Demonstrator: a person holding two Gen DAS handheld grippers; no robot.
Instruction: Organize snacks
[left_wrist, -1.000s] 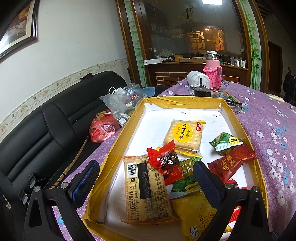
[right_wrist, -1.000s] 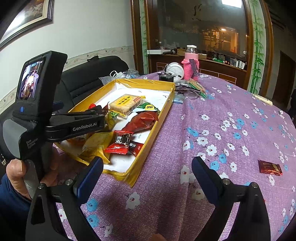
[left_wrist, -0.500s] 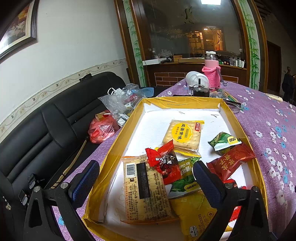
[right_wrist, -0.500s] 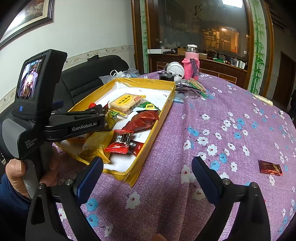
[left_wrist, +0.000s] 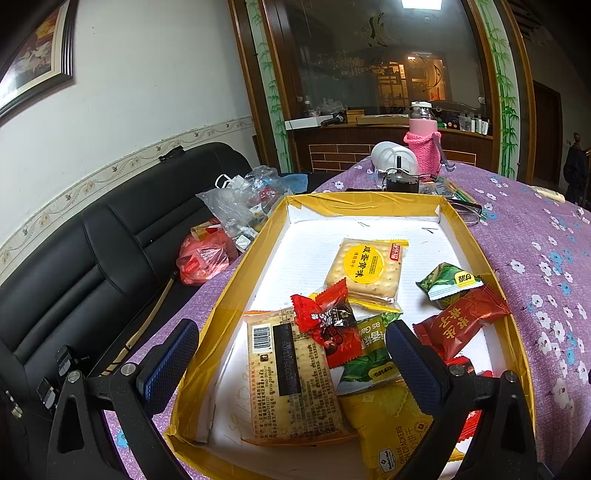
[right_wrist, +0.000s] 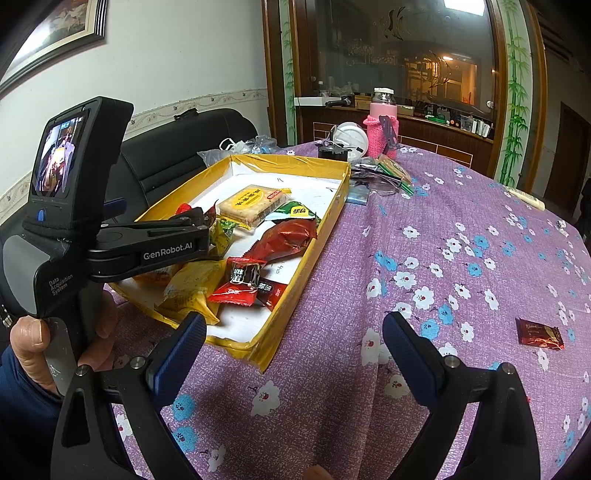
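**Snack tray on a flowered table, both grippers standing wide**

You are holding your left gripper (left_wrist: 291, 354) over the near end of the yellow tray (left_wrist: 236, 295), fingers spread apart and gripping nothing. You are holding your right gripper (right_wrist: 293, 345) above the purple flowered tablecloth (right_wrist: 424, 236), just beside the tray's near corner, fingers likewise spread and empty. Snack packets are lying heaped in the tray's near half: a long cracker pack (left_wrist: 291, 376), a yellow cheese cracker bag (left_wrist: 391, 428) and a red candy (left_wrist: 325, 317). One brown wrapped snack (right_wrist: 539, 333) is lying alone on the cloth, well apart from the tray, off to your right. Beyond the tray a white bowl (right_wrist: 351, 137) and a pink-sleeved bottle (right_wrist: 382, 122) are standing near the table's far edge. A black sofa (left_wrist: 92, 266) is running along the wall at left, carrying plastic bags (left_wrist: 240, 206), with a glass-fronted cabinet (left_wrist: 388, 66) behind
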